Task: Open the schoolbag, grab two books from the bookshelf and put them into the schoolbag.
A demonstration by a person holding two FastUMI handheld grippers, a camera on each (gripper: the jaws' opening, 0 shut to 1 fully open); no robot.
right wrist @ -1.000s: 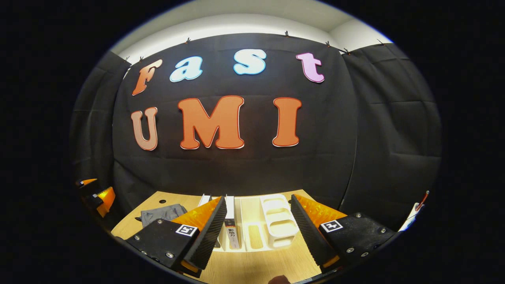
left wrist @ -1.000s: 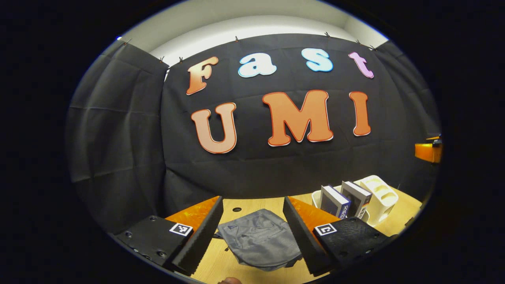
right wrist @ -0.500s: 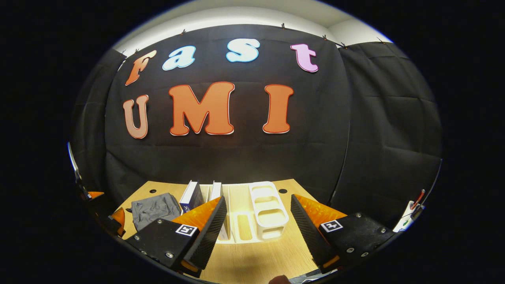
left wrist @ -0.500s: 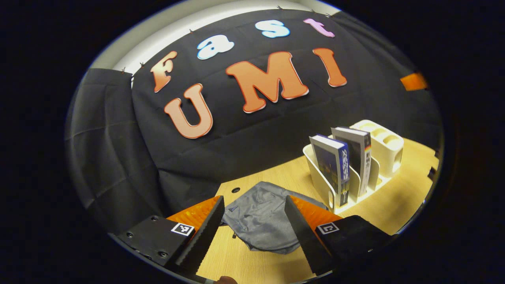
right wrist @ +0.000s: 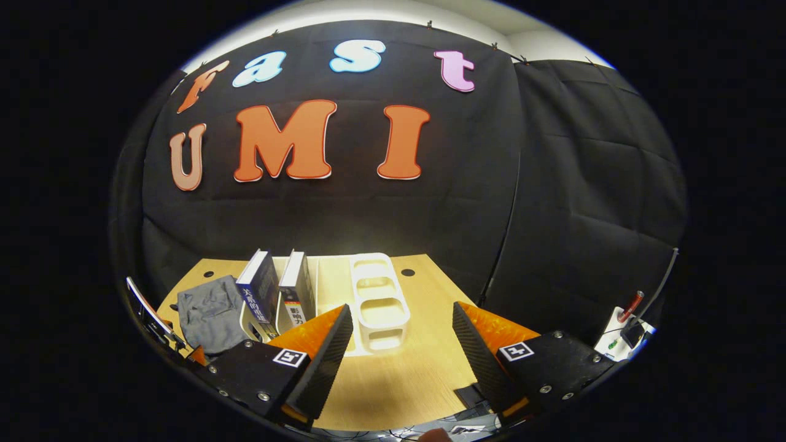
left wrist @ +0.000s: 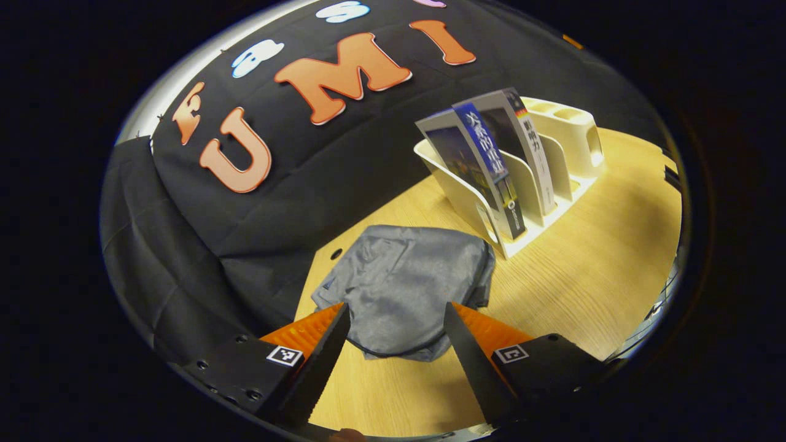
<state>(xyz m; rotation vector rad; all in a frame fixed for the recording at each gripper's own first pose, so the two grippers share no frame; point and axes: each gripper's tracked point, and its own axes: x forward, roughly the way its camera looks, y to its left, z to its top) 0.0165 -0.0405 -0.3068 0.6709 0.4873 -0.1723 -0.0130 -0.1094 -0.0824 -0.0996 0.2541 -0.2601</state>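
Left gripper [left wrist: 393, 344] hangs with fingers spread apart over the flat grey fabric schoolbag [left wrist: 405, 288], centre-bottom of the left gripper view, holding nothing. Schoolbag lies on the light wooden table [left wrist: 589, 258], just beside the white plastic bookshelf rack [left wrist: 552, 178] upper right, two upright books [left wrist: 485, 166] in its slots. Right gripper [right wrist: 402, 356] also spread, empty, above bare table, rack just ahead, schoolbag lower left [right wrist: 212, 313].
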